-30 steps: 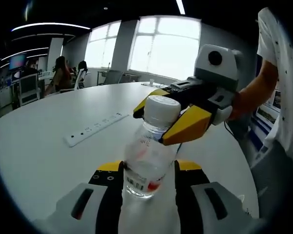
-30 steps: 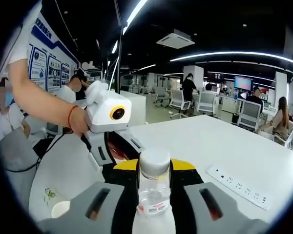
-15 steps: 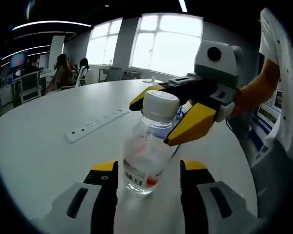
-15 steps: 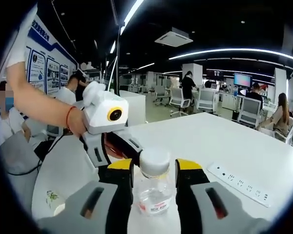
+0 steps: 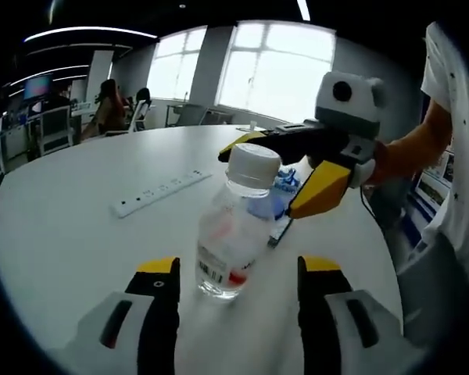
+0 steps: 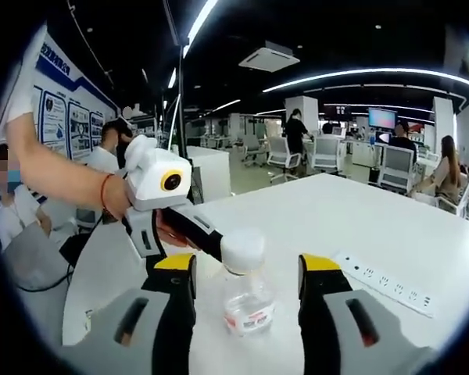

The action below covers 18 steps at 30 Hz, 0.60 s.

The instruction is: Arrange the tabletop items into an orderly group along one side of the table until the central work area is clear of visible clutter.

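A clear plastic water bottle (image 5: 228,234) with a white cap and a red-and-white label stands on the white table (image 5: 62,234). My left gripper (image 5: 238,269) is open, with its yellow-tipped jaws wide on either side of the bottle's base and not touching it. In the left gripper view my right gripper (image 5: 259,181) reaches in from the right, open, its jaws spread around the cap. The right gripper view has the bottle (image 6: 246,293) between the parted jaws of the right gripper (image 6: 248,266). The left gripper (image 6: 205,239) comes in from the left there.
A white power strip (image 5: 160,191) lies on the table beyond the bottle, also seen as the power strip (image 6: 391,287). A blue-printed item (image 5: 285,183) and a thin dark object (image 5: 280,231) lie behind the bottle. Office chairs and people are beyond the table.
Both grippers were shut on the bottle, the left low and the right at the cap. Both have opened and drawn back a little. The bottle stands free on the table.
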{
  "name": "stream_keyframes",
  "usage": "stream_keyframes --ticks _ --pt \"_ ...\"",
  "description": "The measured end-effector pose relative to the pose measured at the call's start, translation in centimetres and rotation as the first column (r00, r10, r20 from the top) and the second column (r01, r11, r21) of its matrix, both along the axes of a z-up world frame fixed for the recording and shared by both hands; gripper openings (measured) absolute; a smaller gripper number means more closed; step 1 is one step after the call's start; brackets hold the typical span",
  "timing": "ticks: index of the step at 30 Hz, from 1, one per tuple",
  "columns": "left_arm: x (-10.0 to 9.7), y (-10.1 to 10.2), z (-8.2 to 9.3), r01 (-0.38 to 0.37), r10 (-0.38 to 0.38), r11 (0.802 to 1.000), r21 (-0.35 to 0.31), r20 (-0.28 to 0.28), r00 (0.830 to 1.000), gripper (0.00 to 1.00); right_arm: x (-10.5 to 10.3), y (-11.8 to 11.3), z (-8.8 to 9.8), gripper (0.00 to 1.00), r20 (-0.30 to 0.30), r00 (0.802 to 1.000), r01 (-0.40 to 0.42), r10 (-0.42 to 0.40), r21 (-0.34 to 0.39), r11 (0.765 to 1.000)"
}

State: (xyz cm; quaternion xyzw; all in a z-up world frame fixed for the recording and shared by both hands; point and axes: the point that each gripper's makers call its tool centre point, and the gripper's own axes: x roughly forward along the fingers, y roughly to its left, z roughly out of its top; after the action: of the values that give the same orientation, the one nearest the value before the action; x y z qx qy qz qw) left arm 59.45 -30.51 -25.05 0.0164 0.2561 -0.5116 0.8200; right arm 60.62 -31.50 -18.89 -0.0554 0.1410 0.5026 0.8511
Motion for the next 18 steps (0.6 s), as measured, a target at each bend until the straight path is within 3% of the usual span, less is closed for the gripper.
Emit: stream_keyframes --ticks 11,18 --pt "-1.4 1.3 1.0 -0.053 0.053 0.999 -0.002 -0.026 0.998 0.71 -1.8 -1.5 -0.5 0.65 -0.067 0.998 0.002 -0.002 -0.005 1.000" --pt "-2.8 1.6 1.6 -0.078 0.078 0.997 -0.008 -0.047 0.996 0.78 -2.9 -2.8 -0.8 0.65 -0.104 0.994 0.008 -0.009 -0.010 1.000"
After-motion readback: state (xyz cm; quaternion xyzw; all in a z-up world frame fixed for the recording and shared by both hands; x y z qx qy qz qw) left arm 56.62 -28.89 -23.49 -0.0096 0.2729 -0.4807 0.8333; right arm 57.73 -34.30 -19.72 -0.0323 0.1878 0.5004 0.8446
